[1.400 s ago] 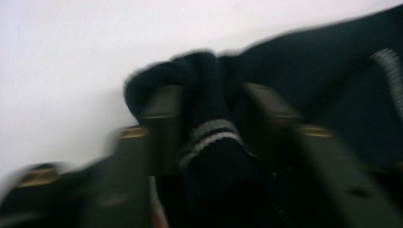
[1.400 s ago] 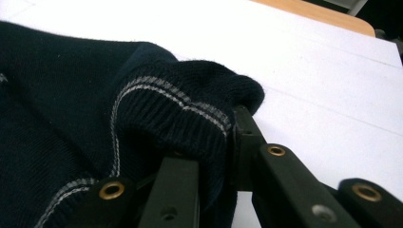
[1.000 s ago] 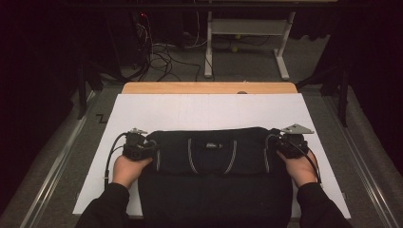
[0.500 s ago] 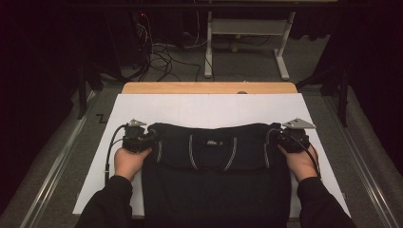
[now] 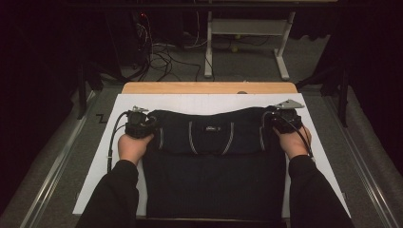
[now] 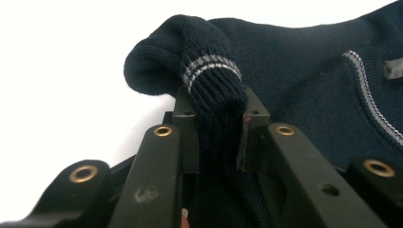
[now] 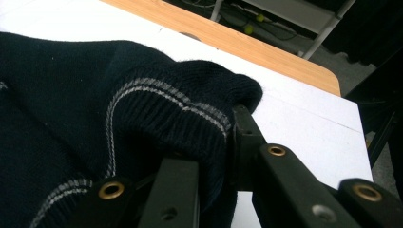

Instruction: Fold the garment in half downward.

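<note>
A dark navy knit sweater [image 5: 214,166] with grey stripes lies on a white board [image 5: 190,102], its upper part folded over as a band across the middle. My left gripper [image 5: 142,124] is at the band's left end. In the left gripper view the left gripper [image 6: 218,102] is shut on a striped cuff [image 6: 209,71]; its jaws have just been closing on this knit. My right gripper [image 5: 280,121] holds the band's right end. In the right gripper view the right gripper [image 7: 214,137] is shut on the striped ribbed edge [image 7: 180,107].
The board rests on a wooden tabletop [image 5: 209,88] whose far edge shows beyond it. Metal rails [image 5: 52,171] run along both sides. On the floor behind stand a white desk frame [image 5: 247,28] and loose cables [image 5: 161,52].
Both hands have carried the sweater's folded edge farther away across the board and slightly up. The folded band now lies nearer the board's far edge.
</note>
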